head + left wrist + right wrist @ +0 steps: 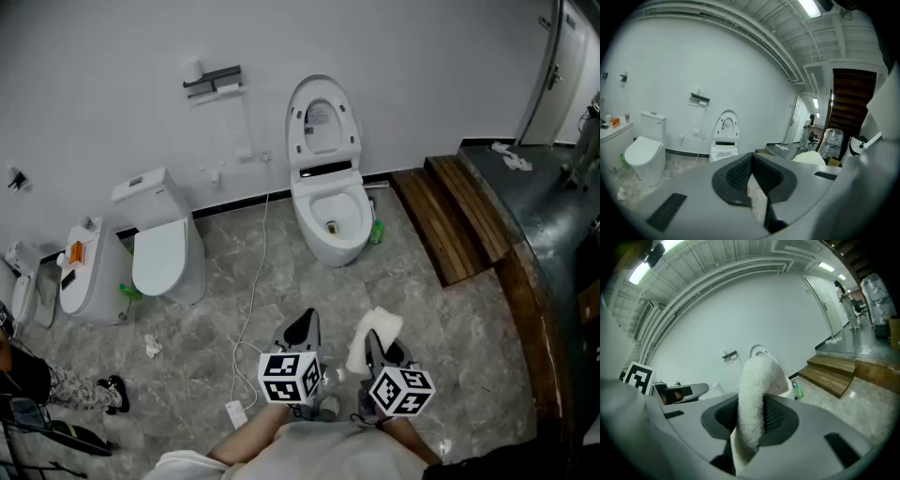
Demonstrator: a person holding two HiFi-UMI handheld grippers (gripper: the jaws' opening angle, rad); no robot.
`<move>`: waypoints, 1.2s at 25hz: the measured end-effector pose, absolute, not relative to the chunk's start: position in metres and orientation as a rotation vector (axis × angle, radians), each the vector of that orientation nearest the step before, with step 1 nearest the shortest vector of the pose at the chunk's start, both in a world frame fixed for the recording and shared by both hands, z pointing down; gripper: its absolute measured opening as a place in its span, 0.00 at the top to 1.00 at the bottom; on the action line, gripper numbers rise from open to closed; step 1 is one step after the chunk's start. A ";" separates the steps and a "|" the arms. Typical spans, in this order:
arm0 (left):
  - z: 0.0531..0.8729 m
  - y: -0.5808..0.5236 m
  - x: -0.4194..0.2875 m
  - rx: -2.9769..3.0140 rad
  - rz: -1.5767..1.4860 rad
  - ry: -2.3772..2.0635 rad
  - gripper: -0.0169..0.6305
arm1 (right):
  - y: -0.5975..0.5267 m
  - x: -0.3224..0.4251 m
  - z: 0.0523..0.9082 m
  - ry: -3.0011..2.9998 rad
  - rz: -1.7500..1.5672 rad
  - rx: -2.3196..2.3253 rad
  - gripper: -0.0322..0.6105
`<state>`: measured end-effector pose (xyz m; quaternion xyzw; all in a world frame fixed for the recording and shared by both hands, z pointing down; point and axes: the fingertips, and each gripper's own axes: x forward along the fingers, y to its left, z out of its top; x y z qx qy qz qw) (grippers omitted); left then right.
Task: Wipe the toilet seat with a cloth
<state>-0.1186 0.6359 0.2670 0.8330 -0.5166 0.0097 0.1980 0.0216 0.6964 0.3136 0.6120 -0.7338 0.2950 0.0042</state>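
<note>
A white toilet (330,217) stands against the far wall with its lid (322,124) raised; it also appears small in the left gripper view (725,137). Both grippers hover over the floor well short of it. My left gripper (303,327) is shut, its dark pads (740,174) meeting at the tip with nothing held. To its right, my right gripper (375,345) is shut on a white fluffy cloth (376,329). That cloth (756,394) sticks up between the jaws and hides most of the toilet in the right gripper view.
A second toilet (167,251) with its lid down and another white unit (89,270) stand at the left. A white cable (254,281) runs across the floor to a plug (234,411). Wooden steps (452,217), a dark counter (548,220) and a green bottle (377,232) lie right.
</note>
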 end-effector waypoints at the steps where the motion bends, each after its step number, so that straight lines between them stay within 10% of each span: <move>1: 0.267 0.634 -0.117 2.331 0.027 -1.449 0.95 | 0.695 0.024 0.313 -2.300 0.922 1.919 0.82; 30: 0.279 0.462 -0.116 2.247 0.000 -1.532 0.95 | 0.516 0.042 0.313 -2.325 0.922 1.835 0.82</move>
